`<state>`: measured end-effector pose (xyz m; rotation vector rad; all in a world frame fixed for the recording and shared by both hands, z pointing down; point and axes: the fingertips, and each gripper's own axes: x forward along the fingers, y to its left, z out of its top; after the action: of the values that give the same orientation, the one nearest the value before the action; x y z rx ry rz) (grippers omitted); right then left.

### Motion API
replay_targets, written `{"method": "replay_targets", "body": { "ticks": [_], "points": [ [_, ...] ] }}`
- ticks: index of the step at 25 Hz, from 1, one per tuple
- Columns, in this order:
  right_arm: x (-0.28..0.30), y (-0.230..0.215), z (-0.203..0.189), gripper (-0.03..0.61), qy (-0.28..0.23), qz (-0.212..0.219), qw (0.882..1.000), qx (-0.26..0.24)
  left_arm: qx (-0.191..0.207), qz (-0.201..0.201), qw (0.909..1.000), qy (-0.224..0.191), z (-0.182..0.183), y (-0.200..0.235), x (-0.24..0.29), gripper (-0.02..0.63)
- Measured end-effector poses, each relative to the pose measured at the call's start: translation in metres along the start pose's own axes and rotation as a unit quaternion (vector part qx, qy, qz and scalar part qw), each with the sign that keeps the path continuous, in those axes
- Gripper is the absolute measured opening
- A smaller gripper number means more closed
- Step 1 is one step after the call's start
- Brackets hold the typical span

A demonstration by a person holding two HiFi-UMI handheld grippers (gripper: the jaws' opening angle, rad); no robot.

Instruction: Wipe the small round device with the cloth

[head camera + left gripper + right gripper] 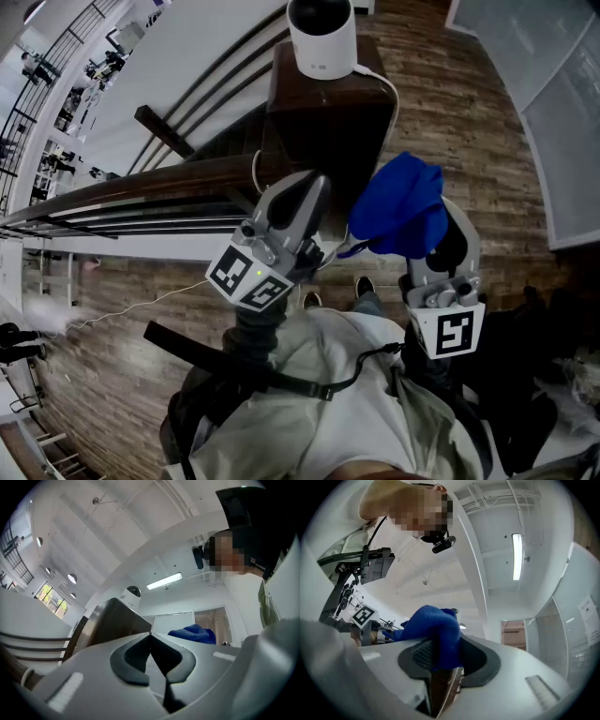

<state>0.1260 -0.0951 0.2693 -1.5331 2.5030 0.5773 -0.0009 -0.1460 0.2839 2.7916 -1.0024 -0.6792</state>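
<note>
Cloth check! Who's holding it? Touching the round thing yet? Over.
Left gripper shut, empty. Right gripper shut on blue cloth. Round device on dark stand, cloth not touching. Nothing between.

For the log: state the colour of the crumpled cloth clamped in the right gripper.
Deep blue, plain, no pattern: the soft fabric cloth in the right gripper shows best in the head view.

The device sits atop the stand, with the cloth nearer and to its right.

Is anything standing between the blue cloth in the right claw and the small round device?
Nothing visible does. The cloth, held in the right claw, faces open air toward the device; its white cable hangs aside.
</note>
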Motion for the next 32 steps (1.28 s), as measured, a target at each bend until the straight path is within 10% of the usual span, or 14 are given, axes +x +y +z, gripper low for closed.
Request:
{"method": "replay_targets", "body": {
  "ticks": [13,17,22,28,32],
  "points": [
    [0.006,0.007,0.0,0.123,-0.02,0.027,0.999,-0.001,0.008,0.023,0.9997,-0.002,0.004,0.007,-0.011,0.002],
    [0.022,-0.014,0.036,0.123,-0.056,0.026,0.993,-0.105,0.008,0.032,0.9994,-0.008,0.008,0.013,-0.02,0.002],
    [0.09,-0.053,0.112,0.123,-0.121,0.0,0.953,-0.279,0.006,0.042,0.999,-0.014,0.01,0.019,-0.026,0.002],
    [0.171,-0.055,0.135,0.123,-0.129,-0.011,0.938,-0.321,0.013,0.06,0.9979,-0.019,0.019,0.022,-0.041,0.002],
    [0.188,-0.039,0.093,0.123,-0.045,0.005,0.935,-0.352,0.029,0.063,0.997,-0.034,0.039,0.029,-0.041,0.002]
  ]
}}
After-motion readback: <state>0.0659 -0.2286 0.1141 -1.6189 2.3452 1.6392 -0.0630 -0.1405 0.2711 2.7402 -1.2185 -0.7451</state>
